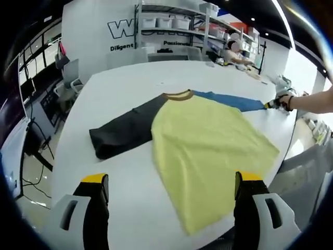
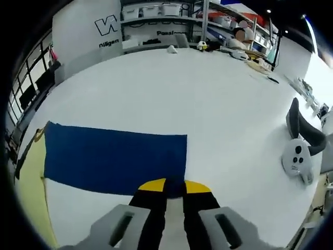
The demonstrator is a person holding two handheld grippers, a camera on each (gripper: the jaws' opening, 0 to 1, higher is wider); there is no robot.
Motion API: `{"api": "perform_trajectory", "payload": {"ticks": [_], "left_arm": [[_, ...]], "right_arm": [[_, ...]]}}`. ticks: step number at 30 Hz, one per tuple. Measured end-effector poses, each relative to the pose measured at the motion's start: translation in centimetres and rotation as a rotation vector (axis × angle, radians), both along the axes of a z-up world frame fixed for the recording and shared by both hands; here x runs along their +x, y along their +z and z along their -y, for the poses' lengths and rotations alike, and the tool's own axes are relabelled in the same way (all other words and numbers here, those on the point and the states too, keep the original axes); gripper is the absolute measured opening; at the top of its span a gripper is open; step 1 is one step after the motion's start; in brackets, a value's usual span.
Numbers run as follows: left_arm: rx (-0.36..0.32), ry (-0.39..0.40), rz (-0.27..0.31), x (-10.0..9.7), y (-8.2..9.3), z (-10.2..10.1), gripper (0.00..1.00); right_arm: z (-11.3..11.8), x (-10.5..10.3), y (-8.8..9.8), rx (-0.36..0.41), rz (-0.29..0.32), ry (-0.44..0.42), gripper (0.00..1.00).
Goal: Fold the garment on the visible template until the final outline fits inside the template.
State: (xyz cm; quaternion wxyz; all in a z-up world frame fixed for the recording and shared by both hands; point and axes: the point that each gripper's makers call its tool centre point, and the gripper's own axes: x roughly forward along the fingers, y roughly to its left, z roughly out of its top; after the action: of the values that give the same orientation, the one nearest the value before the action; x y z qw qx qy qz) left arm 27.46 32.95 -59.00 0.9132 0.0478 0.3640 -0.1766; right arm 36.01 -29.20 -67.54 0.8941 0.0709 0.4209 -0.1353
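Observation:
A yellow T-shirt lies flat on the white table, its collar pointing away from me. Its dark grey sleeve stretches left and its blue sleeve stretches right. My left gripper hovers open over the shirt's near hem, holding nothing. In the left gripper view my right gripper, held by a hand, sits at the blue sleeve's far end. In the right gripper view the right gripper is shut on the cuff corner of the blue sleeve, with the yellow body at far left.
A white rabbit-shaped object with dark ears lies on the table right of the right gripper. Shelves with bins and a person at a desk are behind the table. The table's edge runs close to the shirt's right hem.

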Motion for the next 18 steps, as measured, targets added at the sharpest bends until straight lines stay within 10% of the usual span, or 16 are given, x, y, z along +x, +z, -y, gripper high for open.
{"api": "perform_trajectory", "payload": {"ticks": [18], "left_arm": [[0.007, -0.005, 0.006, -0.7, 0.2, -0.3, 0.99]], "right_arm": [[-0.4, 0.8, 1.8, -0.030, 0.018, 0.038, 0.00]]}}
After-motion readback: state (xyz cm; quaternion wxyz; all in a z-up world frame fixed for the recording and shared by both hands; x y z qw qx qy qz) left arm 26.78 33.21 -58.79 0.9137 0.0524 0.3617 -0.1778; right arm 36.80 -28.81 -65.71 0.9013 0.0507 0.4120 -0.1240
